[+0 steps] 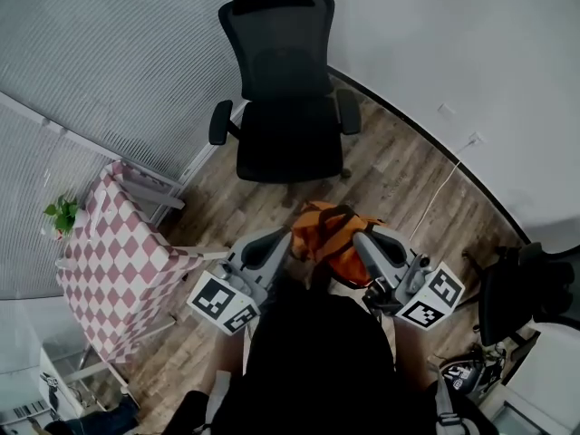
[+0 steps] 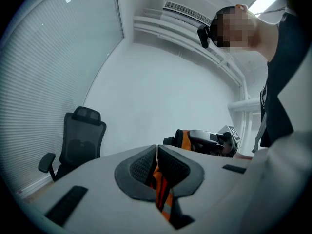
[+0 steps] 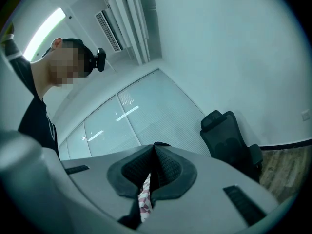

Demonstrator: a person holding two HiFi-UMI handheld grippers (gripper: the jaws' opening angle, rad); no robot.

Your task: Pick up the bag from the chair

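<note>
I have the bag [image 1: 328,234] up in the air between my two tools, clear of the chair [image 1: 288,107], which stands empty at twelve o'clock from it. The bag is a soft, crumpled bundle of bright orange fabric crossed by black webbing straps, and it hangs slack over the wooden plank floor [image 1: 399,170].

My left gripper [image 1: 288,241] comes in from eight o'clock and is clenched on the bag. In the left gripper view its ribbed black pads meet at the tips, with a flat orange-and-black strap [image 2: 163,189] pinched between them and running down out of the gap.

My right gripper [image 1: 360,238] comes in from four o'clock, its tip against the bag's orange cloth. In the right gripper view its textured pads are pressed together, and a thin dark edge shows just above where they meet. I read that as a grip on the bag.

Both tools have smooth grey moulded bodies. Each carries a white cube printed with square black markers, one cube [image 1: 225,302] at seven o'clock and the other cube [image 1: 433,297] at five o'clock.

The chair is black, with a mesh back, a curved headrest, padded armrests and a flat seat.

At nine o'clock stands a table [image 1: 118,261] draped in cloth checked pink and white. A thin white cable [image 1: 444,184] trails across the floor at two o'clock.
</note>
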